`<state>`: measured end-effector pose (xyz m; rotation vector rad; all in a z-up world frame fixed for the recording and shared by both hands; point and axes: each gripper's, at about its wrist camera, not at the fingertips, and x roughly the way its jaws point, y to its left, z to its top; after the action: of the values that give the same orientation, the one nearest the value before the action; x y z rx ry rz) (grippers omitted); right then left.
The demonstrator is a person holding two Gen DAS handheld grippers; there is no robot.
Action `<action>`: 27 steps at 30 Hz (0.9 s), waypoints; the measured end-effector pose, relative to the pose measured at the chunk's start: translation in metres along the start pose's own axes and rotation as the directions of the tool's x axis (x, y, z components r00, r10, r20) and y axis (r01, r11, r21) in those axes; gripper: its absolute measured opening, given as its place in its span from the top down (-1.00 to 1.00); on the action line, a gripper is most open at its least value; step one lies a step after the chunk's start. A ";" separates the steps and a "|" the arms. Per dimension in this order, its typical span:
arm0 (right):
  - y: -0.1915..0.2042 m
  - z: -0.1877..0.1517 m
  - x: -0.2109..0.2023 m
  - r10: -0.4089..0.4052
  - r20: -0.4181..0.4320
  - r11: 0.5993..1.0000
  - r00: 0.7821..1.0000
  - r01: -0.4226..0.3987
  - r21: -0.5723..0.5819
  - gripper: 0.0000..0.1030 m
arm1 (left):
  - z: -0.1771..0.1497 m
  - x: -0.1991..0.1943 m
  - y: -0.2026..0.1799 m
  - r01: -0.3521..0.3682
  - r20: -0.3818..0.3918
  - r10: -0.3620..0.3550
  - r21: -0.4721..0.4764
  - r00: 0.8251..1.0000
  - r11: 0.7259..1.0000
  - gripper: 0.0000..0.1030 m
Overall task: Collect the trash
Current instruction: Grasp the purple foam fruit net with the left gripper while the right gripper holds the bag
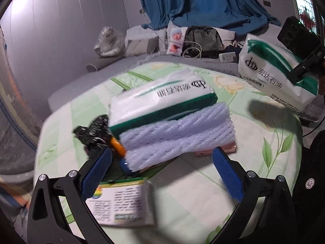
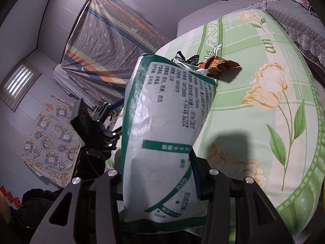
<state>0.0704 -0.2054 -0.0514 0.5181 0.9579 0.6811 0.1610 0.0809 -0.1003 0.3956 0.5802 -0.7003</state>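
Note:
My left gripper [image 1: 162, 152] is open, its blue pads [image 1: 95, 174] standing wide on either side of a pile on the green floral sheet [image 1: 264, 142]. The pile is a lavender foam net [image 1: 178, 138] with a white-and-green soft pack [image 1: 160, 99] on top. A black crumpled wrapper [image 1: 93, 134] and an orange piece [image 1: 117, 146] lie at its left, a printed leaflet [image 1: 121, 203] in front. My right gripper [image 2: 158, 158] is shut on a second white-and-green pack [image 2: 162, 138], held up above the sheet. That pack also shows at the right of the left wrist view [image 1: 274, 75].
An orange snack wrapper [image 2: 219, 65] and a black wrapper [image 2: 182, 58] lie on the sheet beyond the held pack. A grey quilt [image 1: 121, 63], a dark bag [image 1: 203, 38], cables and a power strip [image 1: 227, 57] sit at the back. A plastic-covered frame [image 2: 107, 46] leans on the wall.

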 end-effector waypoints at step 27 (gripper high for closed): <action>-0.007 -0.005 -0.007 0.019 0.036 0.999 0.999 -0.020 0.026 0.16 | 0.003 0.065 0.010 0.071 -0.182 -0.098 -0.149 0.978 0.986 0.64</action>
<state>0.0650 -0.2141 -0.0548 0.5618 0.9303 0.6760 0.2092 0.0547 -0.1372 0.3073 0.8259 -0.7029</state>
